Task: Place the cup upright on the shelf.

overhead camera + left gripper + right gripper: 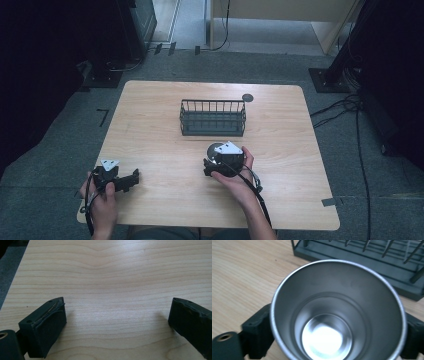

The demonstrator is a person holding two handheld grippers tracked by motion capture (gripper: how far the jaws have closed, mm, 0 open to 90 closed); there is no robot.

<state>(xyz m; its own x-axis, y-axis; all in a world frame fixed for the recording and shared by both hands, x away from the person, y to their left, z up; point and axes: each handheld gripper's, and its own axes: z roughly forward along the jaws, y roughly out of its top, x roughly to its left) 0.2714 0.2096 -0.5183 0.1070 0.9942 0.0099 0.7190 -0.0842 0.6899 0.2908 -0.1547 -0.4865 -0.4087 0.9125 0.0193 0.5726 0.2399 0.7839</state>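
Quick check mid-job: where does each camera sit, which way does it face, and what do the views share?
High view: above the person's side, looking forward and down on the table, basket, both forearms, left gripper and right gripper.
Left gripper view: rides the left gripper, looking along its open jaws at bare tabletop.
Right gripper view: rides the right gripper, looking into the steel cup between its jaws, basket beyond.
Shared: cup and basket show in the high and right gripper views.
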